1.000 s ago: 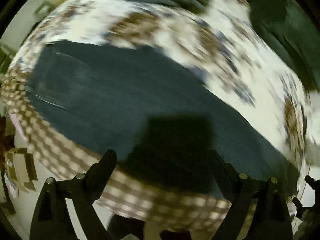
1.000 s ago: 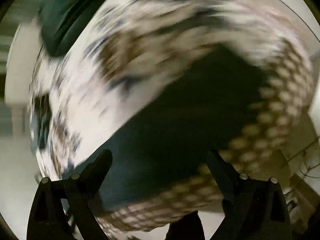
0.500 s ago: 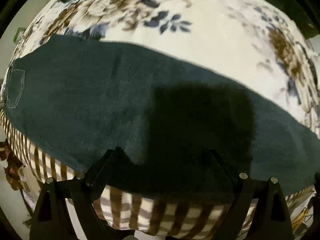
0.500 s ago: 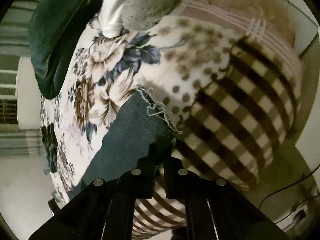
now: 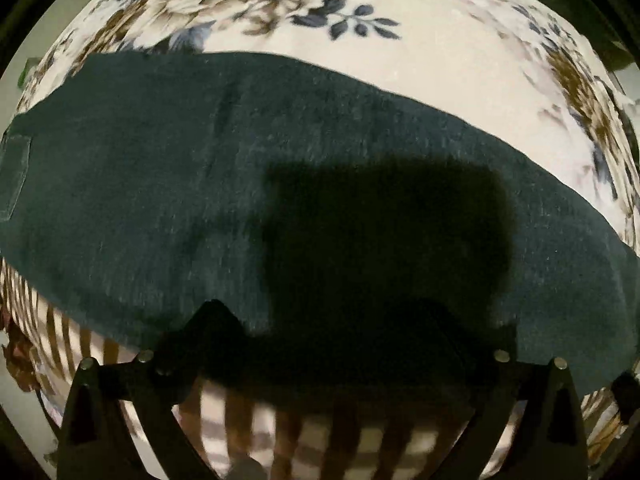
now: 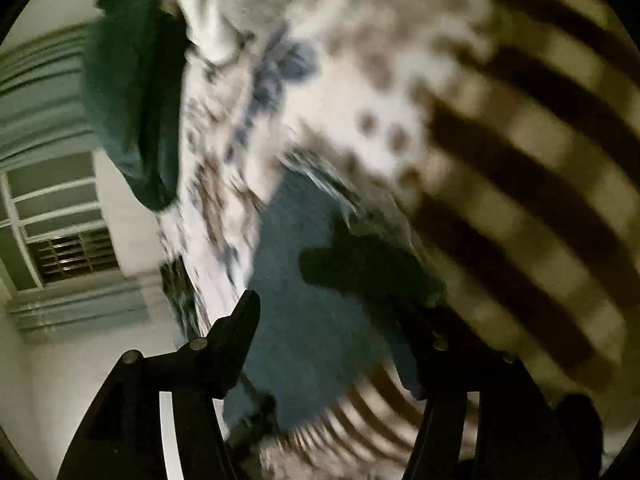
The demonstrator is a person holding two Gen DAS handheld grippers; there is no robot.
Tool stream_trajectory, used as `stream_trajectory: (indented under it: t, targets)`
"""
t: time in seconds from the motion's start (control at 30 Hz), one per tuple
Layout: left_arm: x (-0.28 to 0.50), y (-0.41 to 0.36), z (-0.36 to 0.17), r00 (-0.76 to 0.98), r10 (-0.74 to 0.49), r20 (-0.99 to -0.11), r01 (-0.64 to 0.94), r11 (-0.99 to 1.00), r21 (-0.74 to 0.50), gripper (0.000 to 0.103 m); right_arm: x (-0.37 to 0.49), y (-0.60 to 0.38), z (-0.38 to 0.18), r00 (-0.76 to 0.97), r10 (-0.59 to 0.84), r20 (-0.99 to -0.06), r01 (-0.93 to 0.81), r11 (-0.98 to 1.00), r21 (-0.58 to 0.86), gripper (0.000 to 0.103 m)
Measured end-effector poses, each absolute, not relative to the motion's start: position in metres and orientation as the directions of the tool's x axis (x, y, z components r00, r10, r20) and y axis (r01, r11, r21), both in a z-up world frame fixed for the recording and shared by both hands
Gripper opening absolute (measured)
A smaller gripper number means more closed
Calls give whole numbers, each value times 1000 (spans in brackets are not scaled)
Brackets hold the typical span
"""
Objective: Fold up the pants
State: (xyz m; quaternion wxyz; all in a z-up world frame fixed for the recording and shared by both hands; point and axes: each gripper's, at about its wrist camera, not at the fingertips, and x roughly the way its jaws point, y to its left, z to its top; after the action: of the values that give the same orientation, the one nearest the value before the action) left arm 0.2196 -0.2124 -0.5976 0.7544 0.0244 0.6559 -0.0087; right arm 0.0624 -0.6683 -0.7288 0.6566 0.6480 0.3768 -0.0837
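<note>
Lying flat across the cream floral blanket (image 5: pixel 460 64), the dark teal denim pants (image 5: pixel 200 184) stretched from left to right (a patch pocket showed at their far left). We held our left gripper (image 5: pixel 328 320) spread wide over their near edge, gripping nothing. Our right gripper (image 6: pixel 332 320) gaped above the frayed hem (image 6: pixel 316 168), empty, beside brown checked fabric (image 6: pixel 540 200).

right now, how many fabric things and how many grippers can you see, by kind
dark jeans: 1
floral blanket with checked border: 1
dark green cushion: 1
grippers: 2, the left gripper and the right gripper, both open
total: 5
</note>
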Motion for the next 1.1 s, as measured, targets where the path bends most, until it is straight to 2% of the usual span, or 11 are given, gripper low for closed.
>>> stream_trajectory:
  t: [0.07, 0.1, 0.13, 0.17, 0.23, 0.37, 0.53, 0.7, 0.93, 1.1]
  targets:
    - [217, -206, -598, 174, 1, -985, 41, 999, 8, 103, 71, -664, -731, 725, 348, -594, 582, 152, 799, 63]
    - [218, -204, -598, 177, -2, -984, 45, 999, 6, 103, 75, -661, -731, 725, 332, -604, 589, 157, 793, 53]
    - [218, -208, -598, 173, -2, -985, 53, 999, 7, 103, 79, -657, -732, 714, 313, -626, 606, 170, 777, 23]
    - [218, -203, -596, 159, -2, -987, 67, 998, 9, 103, 82, -654, -731, 702, 305, -643, 620, 182, 763, 7]
    - [222, -204, -590, 148, 13, -989, 80, 996, 25, 103, 82, -650, -717, 684, 267, -678, 642, 219, 734, 8]
    - [222, -184, -555, 275, 130, -953, 51, 987, 150, 103, 94, -631, -664, 664, 203, -719, 640, 343, 688, 7]
    - [217, -150, -516, 347, 147, -926, -14, 988, 151, 103, 120, -577, -581, 640, 150, -754, 587, 537, 605, 7]
    - [211, -122, -484, 387, 130, -913, -73, 991, 110, 103, 158, -482, -519, 615, 131, -778, 484, 716, 503, 7]
    - [202, -21, -471, 376, 146, -915, -216, 974, 67, 103, 214, -318, -516, 528, 174, -831, 331, 859, 390, 7]
    - [176, 59, -482, 299, 208, -931, -296, 948, 117, 103, 253, -201, -561, 461, 178, -870, 239, 919, 315, 7]
